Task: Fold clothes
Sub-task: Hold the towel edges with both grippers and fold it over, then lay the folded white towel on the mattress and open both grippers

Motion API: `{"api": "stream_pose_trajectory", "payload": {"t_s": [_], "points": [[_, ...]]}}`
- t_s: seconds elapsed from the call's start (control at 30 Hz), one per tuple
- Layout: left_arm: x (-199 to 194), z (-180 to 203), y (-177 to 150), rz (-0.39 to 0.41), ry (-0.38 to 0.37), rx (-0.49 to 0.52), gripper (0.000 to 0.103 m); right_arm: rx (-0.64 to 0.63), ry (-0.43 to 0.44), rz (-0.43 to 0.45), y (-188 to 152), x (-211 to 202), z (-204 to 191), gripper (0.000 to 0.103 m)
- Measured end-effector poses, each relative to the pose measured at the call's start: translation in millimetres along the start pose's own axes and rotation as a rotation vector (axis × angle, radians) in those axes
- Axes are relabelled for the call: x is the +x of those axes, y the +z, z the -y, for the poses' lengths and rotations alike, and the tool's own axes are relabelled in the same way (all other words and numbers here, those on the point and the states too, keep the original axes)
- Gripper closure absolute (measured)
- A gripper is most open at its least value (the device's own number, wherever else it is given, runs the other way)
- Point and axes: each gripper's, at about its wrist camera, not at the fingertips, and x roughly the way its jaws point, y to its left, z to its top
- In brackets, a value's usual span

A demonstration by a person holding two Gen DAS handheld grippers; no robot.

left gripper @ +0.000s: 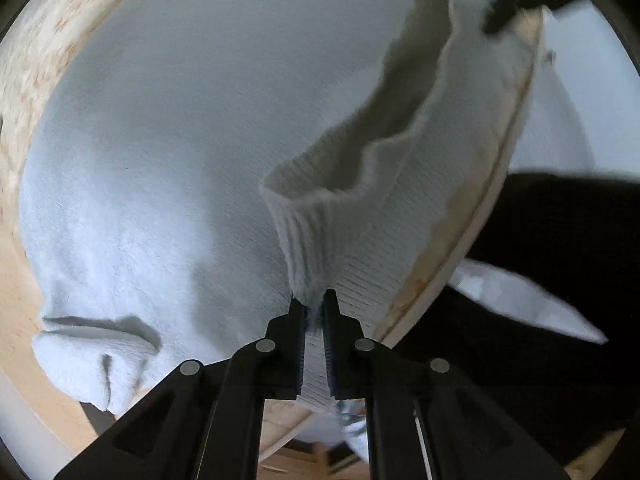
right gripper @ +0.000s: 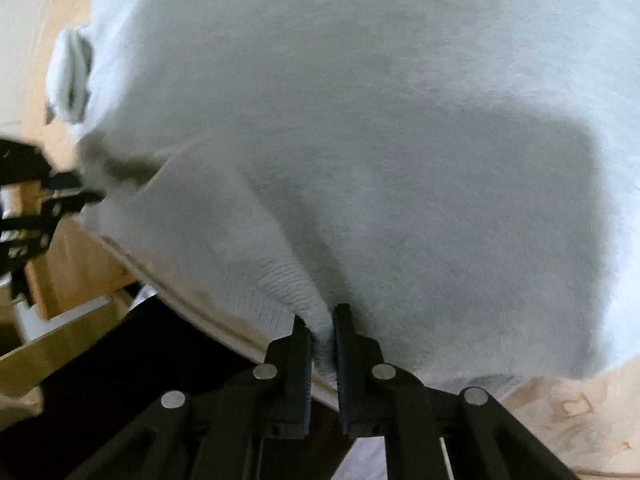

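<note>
Where the frames begin, at bottom centre, the left gripper [left gripper: 313, 300] is clamped on the ribbed hem of a white knit sweater [left gripper: 180, 152]; right gripper [right gripper: 322, 316] likewise pinches a ribbed hem fold; beyond, sweater spread flat across wooden table [left gripper: 48, 40]; sleeve cuff [left gripper: 96, 356] at lower left; table edge at right.

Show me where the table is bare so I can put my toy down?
Bare wood shows left of the white sweater, along the table edge, and right of it by the right gripper. The middle is all sweater.
</note>
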Motion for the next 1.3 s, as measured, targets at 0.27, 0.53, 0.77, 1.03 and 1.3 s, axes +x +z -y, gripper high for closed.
{"api": "stream_pose_trajectory", "payload": {"t_s": [0.27,0.53,0.77,1.03,1.3], "points": [[4.8,14.4,-16.4,0.016,0.091,-0.081,0.069,0.034,-0.022,-0.075,-16.1,0.0,-1.5,0.055],[-54.1,-27.0,-48.3,0.109,-0.049,-0.372,0.062,0.159,0.15,0.082,7.9,-51.2,-0.6,0.047],[-35.4,-167.2,-142.8,0.22,-0.284,-1.268,0.047,0.273,0.233,0.105,41.3,-22.0,-25.2,0.044],[21.6,-239.4,-282.9,0.44,-0.595,-2.096,0.036,-0.117,0.139,0.175,90.3,-16.4,-161.1,0.044],[52.4,-290.5,-301.2,0.393,-0.594,-2.214,0.047,-0.217,0.213,0.194,118.5,-20.1,-223.4,0.043]]}}
